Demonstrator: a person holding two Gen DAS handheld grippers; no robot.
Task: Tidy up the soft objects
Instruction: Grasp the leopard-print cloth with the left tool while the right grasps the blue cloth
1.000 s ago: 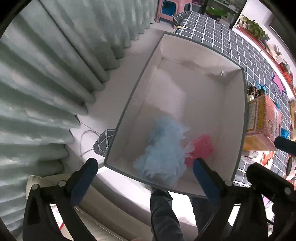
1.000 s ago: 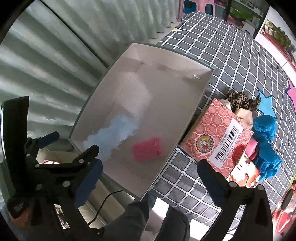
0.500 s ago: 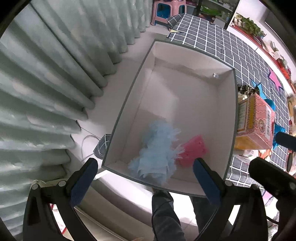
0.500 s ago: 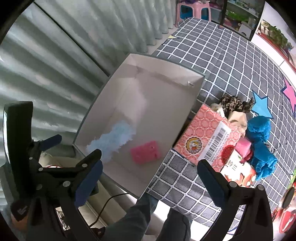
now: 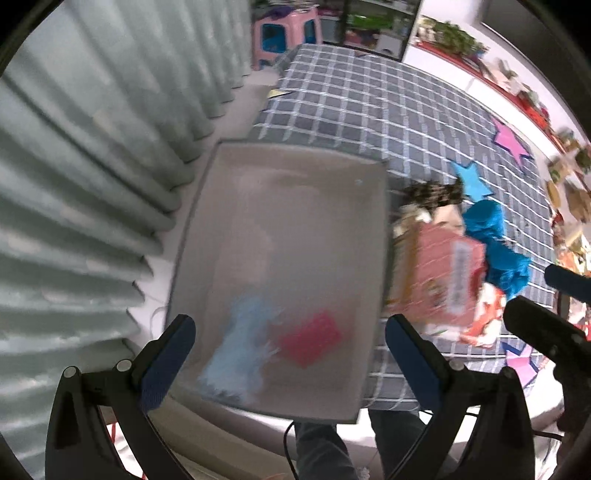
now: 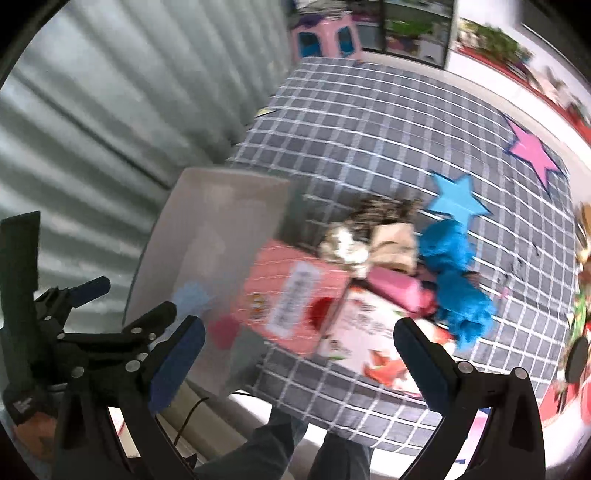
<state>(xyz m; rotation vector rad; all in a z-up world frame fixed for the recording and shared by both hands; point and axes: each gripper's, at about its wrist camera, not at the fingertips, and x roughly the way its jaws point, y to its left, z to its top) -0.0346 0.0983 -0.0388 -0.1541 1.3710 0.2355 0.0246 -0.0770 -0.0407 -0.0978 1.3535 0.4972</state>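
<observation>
A grey open box (image 5: 373,236) stands at the table's left edge and holds a light blue fluffy cloth (image 5: 240,343) and a pink sponge-like piece (image 5: 310,338). My left gripper (image 5: 288,354) is open and empty, high above the box's near end. My right gripper (image 6: 295,350) is open and empty, above the red patterned carton (image 6: 288,295). Beside the carton lie a bright blue fluffy cloth (image 6: 454,280), a pink piece (image 6: 395,288), a beige cloth (image 6: 391,240) and a leopard-print cloth (image 6: 384,210). Both views are blurred.
The table has a grey checked cover (image 6: 369,129) with blue (image 6: 458,195) and pink (image 6: 532,151) stars. A pleated curtain (image 5: 74,166) hangs on the left. A pink stool (image 5: 284,33) stands beyond the table. A printed flat pack (image 6: 373,339) lies by the carton.
Both grippers have pulled back and up from the box and swung right, so more of the table shows. Both stay open. The cloths in the box have not moved.
</observation>
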